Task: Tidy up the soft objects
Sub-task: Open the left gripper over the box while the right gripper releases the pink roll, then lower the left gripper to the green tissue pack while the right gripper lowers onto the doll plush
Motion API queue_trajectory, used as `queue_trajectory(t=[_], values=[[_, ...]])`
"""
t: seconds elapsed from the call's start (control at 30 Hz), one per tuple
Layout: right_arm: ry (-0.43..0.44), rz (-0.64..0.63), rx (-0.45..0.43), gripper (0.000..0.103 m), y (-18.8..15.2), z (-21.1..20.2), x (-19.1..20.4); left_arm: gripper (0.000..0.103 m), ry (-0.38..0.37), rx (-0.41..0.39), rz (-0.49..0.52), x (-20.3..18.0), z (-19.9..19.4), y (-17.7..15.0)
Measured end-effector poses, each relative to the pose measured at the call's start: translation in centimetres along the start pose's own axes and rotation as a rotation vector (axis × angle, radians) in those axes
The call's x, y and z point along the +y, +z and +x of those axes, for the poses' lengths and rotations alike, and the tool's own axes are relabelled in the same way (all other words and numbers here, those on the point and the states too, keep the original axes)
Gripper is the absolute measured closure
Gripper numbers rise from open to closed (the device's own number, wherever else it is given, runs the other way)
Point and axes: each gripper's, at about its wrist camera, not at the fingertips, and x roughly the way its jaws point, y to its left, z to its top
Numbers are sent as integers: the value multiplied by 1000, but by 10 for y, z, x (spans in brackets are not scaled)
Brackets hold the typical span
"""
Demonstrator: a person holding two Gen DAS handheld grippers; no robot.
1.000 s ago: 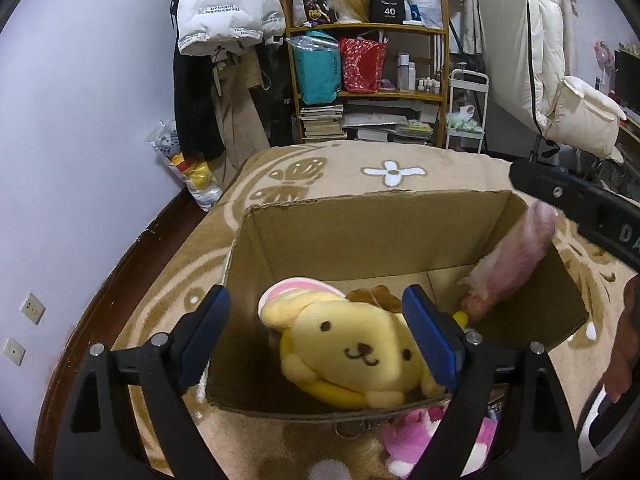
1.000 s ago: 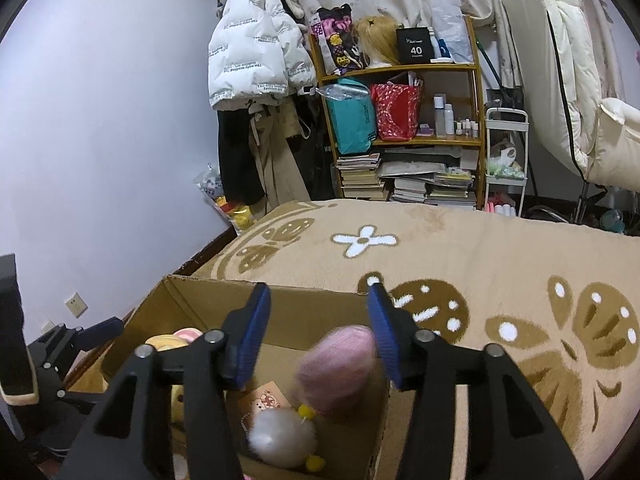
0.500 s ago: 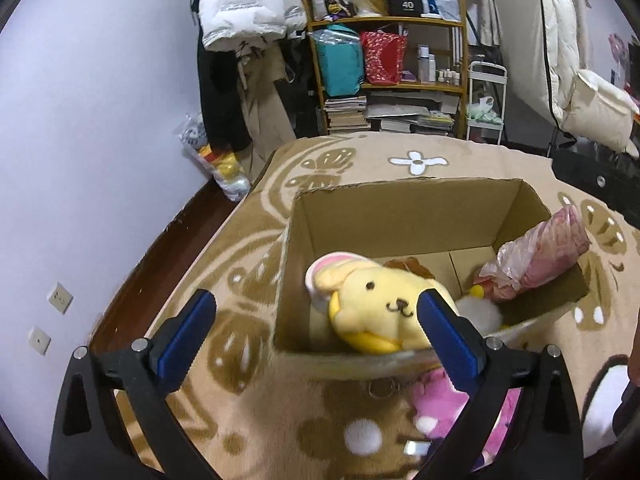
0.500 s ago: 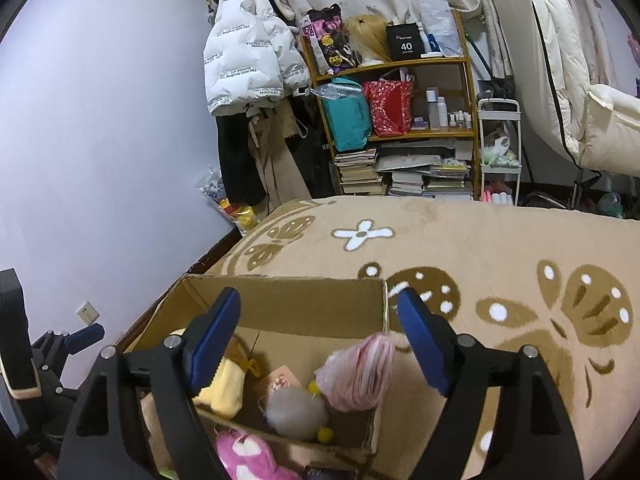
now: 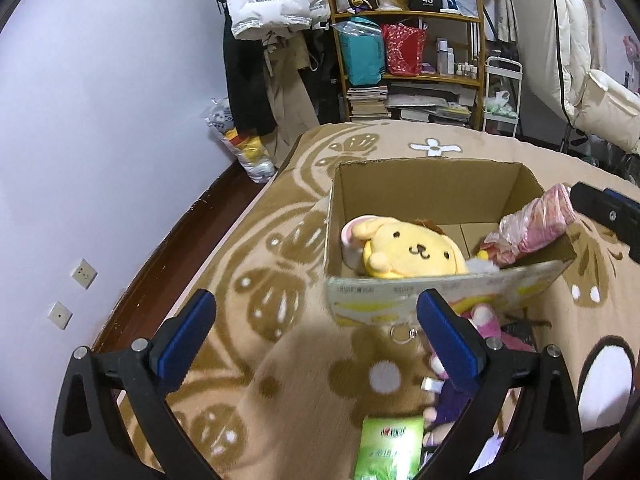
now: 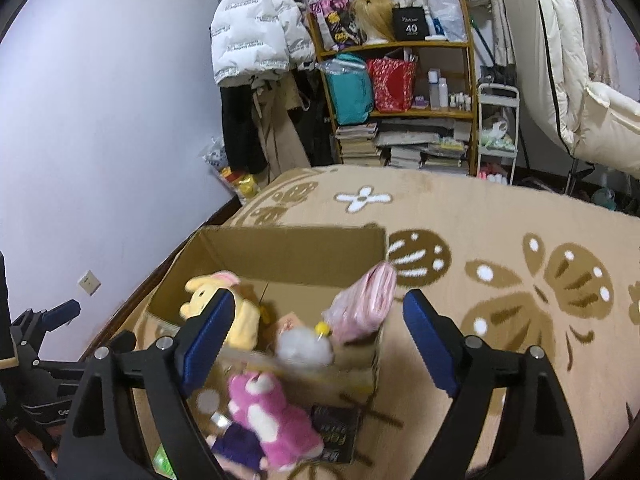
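An open cardboard box (image 5: 432,184) (image 6: 288,248) sits on a beige patterned blanket. Inside lie a yellow dog plush (image 5: 412,250) (image 6: 236,312), a pink bundle in clear plastic (image 5: 532,224) (image 6: 366,304) leaning on the right wall, and a white pom-pom (image 6: 306,346). A pink plush (image 6: 272,424) (image 5: 480,320) lies on the blanket in front of the box. A green packet (image 5: 390,446) lies near the camera. My left gripper (image 5: 316,336) is open and empty, in front of the box. My right gripper (image 6: 318,336) is open and empty, above the box's near right corner.
A purple soft item (image 6: 236,446) and a dark booklet (image 6: 334,432) lie by the pink plush. A shelf (image 5: 408,60) with bags and books, hanging coats (image 5: 272,20) and a white chair (image 5: 600,100) stand behind the bed. The wall (image 5: 100,120) is at the left.
Both grippers opened and let go, the left of the yellow dog plush, the right of the pink bundle. Both then drew back from the box; the toys stay inside.
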Motion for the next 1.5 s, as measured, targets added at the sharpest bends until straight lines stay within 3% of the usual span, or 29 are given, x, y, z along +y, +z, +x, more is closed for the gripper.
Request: queue_trajectory(t=[0.63,1.27,1.5], values=[[32,30,143,13,-54,-23,16,3,-1,112,-23,13,-34,-55],[51,57,311,13,-91,18,30,3,18,256,49,-3,-4,-82],[71,80,390,13,-103,37,30,3,-8,314,78,-13,10,-88]])
